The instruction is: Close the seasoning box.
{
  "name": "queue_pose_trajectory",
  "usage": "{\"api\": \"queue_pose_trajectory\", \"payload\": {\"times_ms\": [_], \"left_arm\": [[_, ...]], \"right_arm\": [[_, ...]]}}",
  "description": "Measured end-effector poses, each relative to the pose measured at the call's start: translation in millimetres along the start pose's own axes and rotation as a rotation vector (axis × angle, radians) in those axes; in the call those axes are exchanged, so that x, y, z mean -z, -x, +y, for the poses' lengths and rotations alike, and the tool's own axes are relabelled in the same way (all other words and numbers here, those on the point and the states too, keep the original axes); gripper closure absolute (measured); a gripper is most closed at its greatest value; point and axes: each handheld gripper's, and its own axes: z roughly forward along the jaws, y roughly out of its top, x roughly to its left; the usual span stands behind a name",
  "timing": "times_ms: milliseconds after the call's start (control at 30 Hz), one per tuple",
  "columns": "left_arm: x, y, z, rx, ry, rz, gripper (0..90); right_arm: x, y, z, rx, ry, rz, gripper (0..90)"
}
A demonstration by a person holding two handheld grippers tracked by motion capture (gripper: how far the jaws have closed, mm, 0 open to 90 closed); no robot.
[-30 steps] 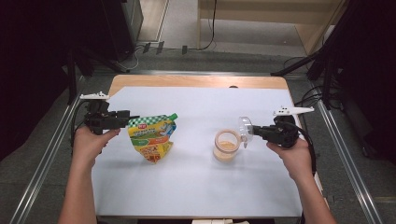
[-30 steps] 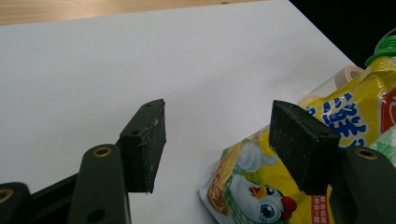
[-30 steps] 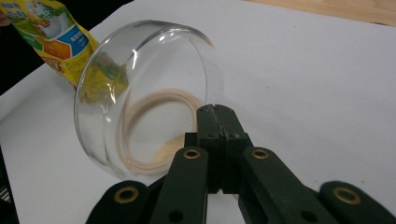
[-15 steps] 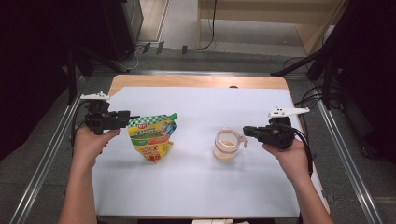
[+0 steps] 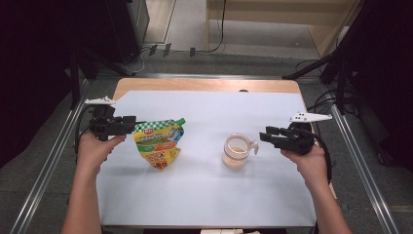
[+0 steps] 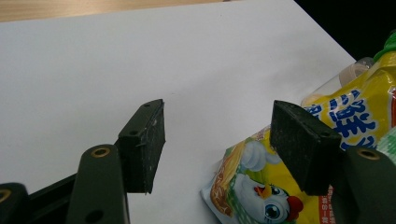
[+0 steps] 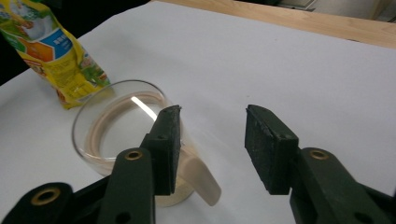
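Pouch [image 6: 299, 182] cut off by frame edge; cup handle [image 7: 198, 179] partly hidden behind tongs.

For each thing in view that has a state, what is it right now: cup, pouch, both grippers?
Glass cup: upright on the white sheet, some pale contents at the bottom, handle toward the right gripper, not gripped.
Pouch: green cap on, on the sheet by the left gripper.
Left gripper: open, one finger in front of the pouch's edge.
Right gripper: open, jaws have just been opening; the cup's handle lies beside them.
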Motion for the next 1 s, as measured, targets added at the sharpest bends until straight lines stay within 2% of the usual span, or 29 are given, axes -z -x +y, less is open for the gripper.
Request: {"api": "queue_pose_trajectory", "payload": {"times_ms": [167,233,400,500,567,600,633,733,1000], "left_arm": [[-1.1,-1.0,-0.6,0.002,-0.002,0.0,36.5],[-1.3,-1.6,-0.9,0.001,-0.002,0.0,36.3],[-1.9,-2.4,-1.4,0.002,-0.002,0.0,36.2],[-3.1,-3.2,-2.1,0.004,-0.004,0.001,36.2],[-3.7,-3.7,-2.5,0.004,-0.008,0.005,36.2],[-4.2,-4.5,-2.9,0.0,-0.01,0.004,36.1],[-4.8,-4.9,-3.2,0.0,-0.011,0.003,36.0],[-6.7,-6.3,-4.2,0.006,-0.018,0.006,35.7],[-10.1,-10.3,-6.8,0.018,-0.023,0.005,35.7]], "right_arm": [[0.5,11.0,-6.5,0.008,0.009,-0.053,42.2],[-0.8,14.6,-11.0,-0.005,0.039,-0.103,38.8],[-2.5,24.9,-18.9,-0.028,0.024,-0.112,32.8],[-4.9,29.4,-23.1,-0.034,0.023,-0.145,29.5],[-6.5,32.1,-26.7,-0.022,0.022,-0.161,28.7],[-7.5,33.1,-28.5,-0.017,0.012,-0.165,26.2],[-8.3,34.6,-30.8,-0.013,0.001,-0.15,24.3],[-10.0,37.5,-34.9,-0.008,-0.01,-0.153,24.5],[-14.9,45.9,-40.9,-0.041,-0.055,-0.173,24.7]]}}
